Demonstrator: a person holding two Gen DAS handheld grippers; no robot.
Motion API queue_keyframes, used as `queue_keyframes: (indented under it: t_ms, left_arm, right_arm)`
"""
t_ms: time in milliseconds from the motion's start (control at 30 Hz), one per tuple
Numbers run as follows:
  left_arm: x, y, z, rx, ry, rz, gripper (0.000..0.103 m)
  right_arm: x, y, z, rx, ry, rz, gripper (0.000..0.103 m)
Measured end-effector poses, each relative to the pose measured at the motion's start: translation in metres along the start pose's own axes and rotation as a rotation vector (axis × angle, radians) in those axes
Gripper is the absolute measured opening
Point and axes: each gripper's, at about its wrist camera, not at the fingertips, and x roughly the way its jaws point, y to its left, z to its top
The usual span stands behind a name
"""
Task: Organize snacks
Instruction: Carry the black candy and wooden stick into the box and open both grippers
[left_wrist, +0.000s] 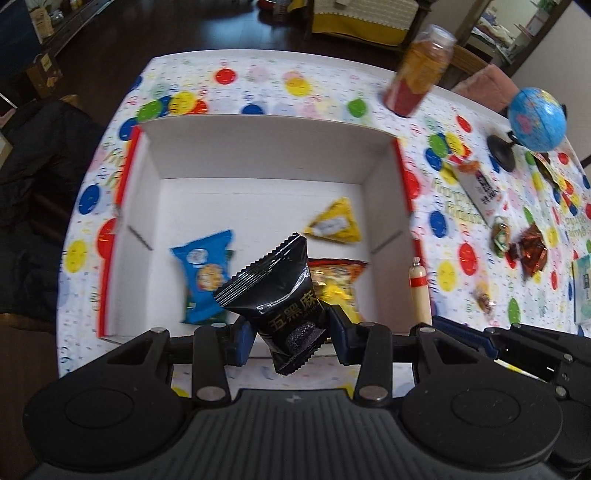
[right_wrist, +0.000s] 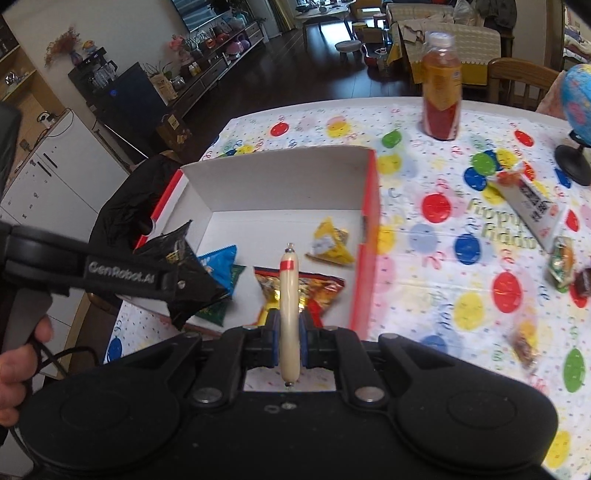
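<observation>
Two handheld grippers hang above a white cardboard box (left_wrist: 258, 155) with red outer sides, set on a surface (right_wrist: 461, 258) covered in a balloon-print cloth. The left gripper (left_wrist: 288, 332) has its jaws partway closed on a black snack packet (left_wrist: 280, 291) printed with gold characters, the blue pads pressing its lower half while the crimped top edge stands tilted over the box's near wall. The right gripper (right_wrist: 289, 339) has its jaws closed tight on a pale sausage stick (right_wrist: 289, 306) with a red band near its tip — held upright, above the near edge of the box.

Inside the box lie three snacks: a blue packet (left_wrist: 205, 273) at the left, a yellow triangular packet (left_wrist: 334, 223) toward the right wall, and an orange-and-yellow packet (right_wrist: 299, 291) near the front. Outside, on the cloth to the right, several small wrapped snacks (left_wrist: 524, 251) lie scattered beside a white carton (left_wrist: 480, 192). A bottle of orange drink (right_wrist: 441, 88) stands at the far edge, near a small blue globe (left_wrist: 535, 118) on a black stand. A person's hand (right_wrist: 18, 365) shows at the left edge of the right wrist view.
</observation>
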Motion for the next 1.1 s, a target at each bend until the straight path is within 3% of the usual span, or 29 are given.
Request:
queue_keyframes:
  t_ms: [400,700,867,1100]
  left_arm:
    - [0.028,0.067,0.018,-0.035,0.036,0.063,0.041]
    - [0.052,0.081,0.027,-0.014,0.068,0.069,0.041]
    - [0.060,0.081,0.023,0.001,0.088,0.050,0.041]
    - [0.059,0.072,0.018,0.041,0.074,0.042,0.041]
  right_arm:
    - [0.062,0.036,0.021,0.026,0.043,-0.010,0.009]
    - [0.101,0.041,0.020,0.052,0.106,-0.019,0.009]
    - [0.105,0.042,0.016,0.049,0.124,-0.016,0.020]
    - [0.099,0.042,0.014,0.054,0.129,-0.023,0.027]
